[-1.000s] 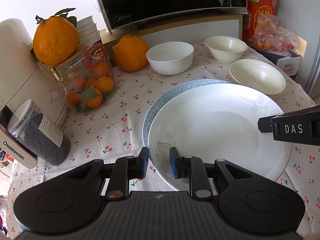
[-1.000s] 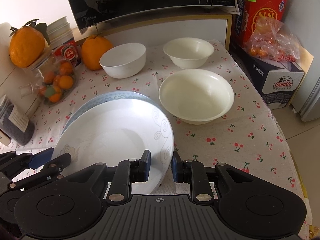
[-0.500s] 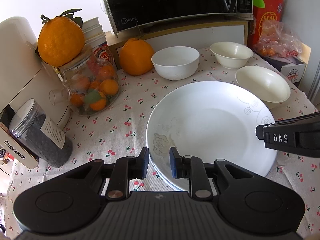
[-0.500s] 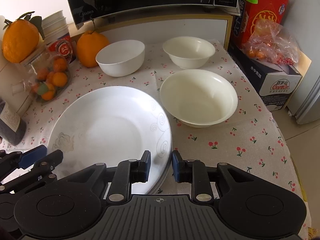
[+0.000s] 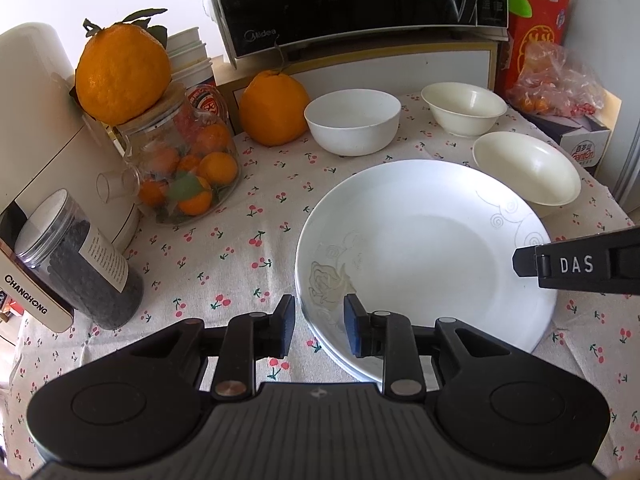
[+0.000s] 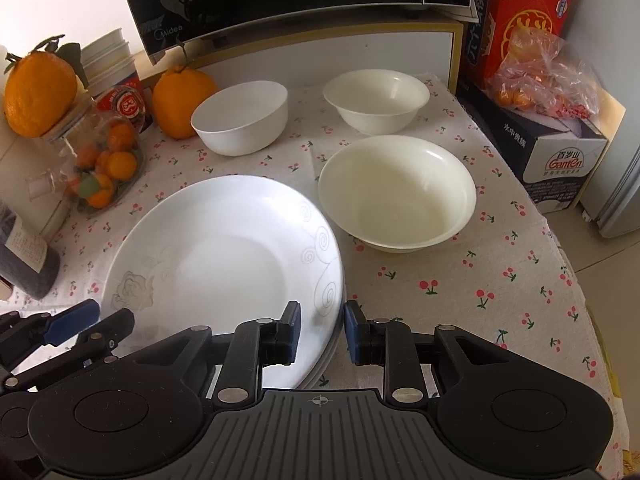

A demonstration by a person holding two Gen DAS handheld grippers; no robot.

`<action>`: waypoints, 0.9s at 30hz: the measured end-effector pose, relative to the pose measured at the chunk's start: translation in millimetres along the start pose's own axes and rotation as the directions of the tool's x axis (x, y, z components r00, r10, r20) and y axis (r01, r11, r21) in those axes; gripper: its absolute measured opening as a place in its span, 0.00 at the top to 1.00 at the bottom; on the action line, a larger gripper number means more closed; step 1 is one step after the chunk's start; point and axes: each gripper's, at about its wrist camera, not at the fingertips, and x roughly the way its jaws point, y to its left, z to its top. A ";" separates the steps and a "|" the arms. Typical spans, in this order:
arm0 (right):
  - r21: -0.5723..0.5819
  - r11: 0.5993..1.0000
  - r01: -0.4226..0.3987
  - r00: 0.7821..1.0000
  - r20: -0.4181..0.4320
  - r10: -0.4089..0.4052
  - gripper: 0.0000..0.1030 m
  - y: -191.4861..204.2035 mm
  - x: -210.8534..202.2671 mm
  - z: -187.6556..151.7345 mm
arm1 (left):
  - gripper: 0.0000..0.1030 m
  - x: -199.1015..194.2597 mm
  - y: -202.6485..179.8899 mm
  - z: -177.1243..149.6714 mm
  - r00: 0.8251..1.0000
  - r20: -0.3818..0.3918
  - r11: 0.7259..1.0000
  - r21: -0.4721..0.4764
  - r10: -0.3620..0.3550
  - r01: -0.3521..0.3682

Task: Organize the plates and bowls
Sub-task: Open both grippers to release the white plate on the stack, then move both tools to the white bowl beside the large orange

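The white plate [image 5: 424,248] now lies flat on the blue-rimmed one; a second ago it was held tilted above it, with that blue rim showing along the far left edge. Only a thin sliver of the lower plate [image 6: 326,354] peeks out at the near edge, so the two sit almost concentric, in the near middle of the table [image 5: 240,216].

The left gripper [image 5: 319,330] straddles the plate's near-left rim, jaws apart, one pad on each side of the edge and neither visibly pressing it. The right gripper [image 6: 322,332] straddles the near-right rim the same way, jaws apart with a gap either side. Both look to have let go, so the stacking step seems done.

The plate is round, with no long axis; its faint rose print [image 5: 330,282] faces the left gripper and its swirl marks [image 6: 320,256] face the right.

The next move likely turns on the bowls. The wide shallow bowl [image 6: 396,194] sits just beside the plate's far-right edge, ahead of the right gripper, which is clearly the nearer one. Behind it stands a smaller cream bowl [image 6: 376,98], and to its left a white bowl [image 6: 240,118], well beyond the plate and about equally open to either side. All three stand upright, mouths up, apart from each other.

Oranges [image 5: 274,108], a glass jar of fruit [image 5: 184,164] and a dark jar [image 5: 80,264] crowd the left edge.
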 end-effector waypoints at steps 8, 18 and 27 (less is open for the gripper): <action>-0.006 0.997 -0.076 0.997 -0.004 0.076 0.54 -3.1 -10.2 -1.7 | 0.56 -5.6 2.3 -2.7 0.998 0.010 0.998 -0.007 -0.059 0.059; -0.029 0.989 -0.144 0.989 0.023 0.145 0.27 -6.4 -27.4 3.5 | 0.12 -24.6 12.6 -9.1 0.990 0.091 0.994 0.026 -0.110 0.108; -0.037 0.986 -0.163 0.984 0.067 0.165 0.13 -7.4 -48.5 10.1 | 0.01 -30.4 19.4 -8.8 0.978 0.159 0.990 0.062 -0.138 0.129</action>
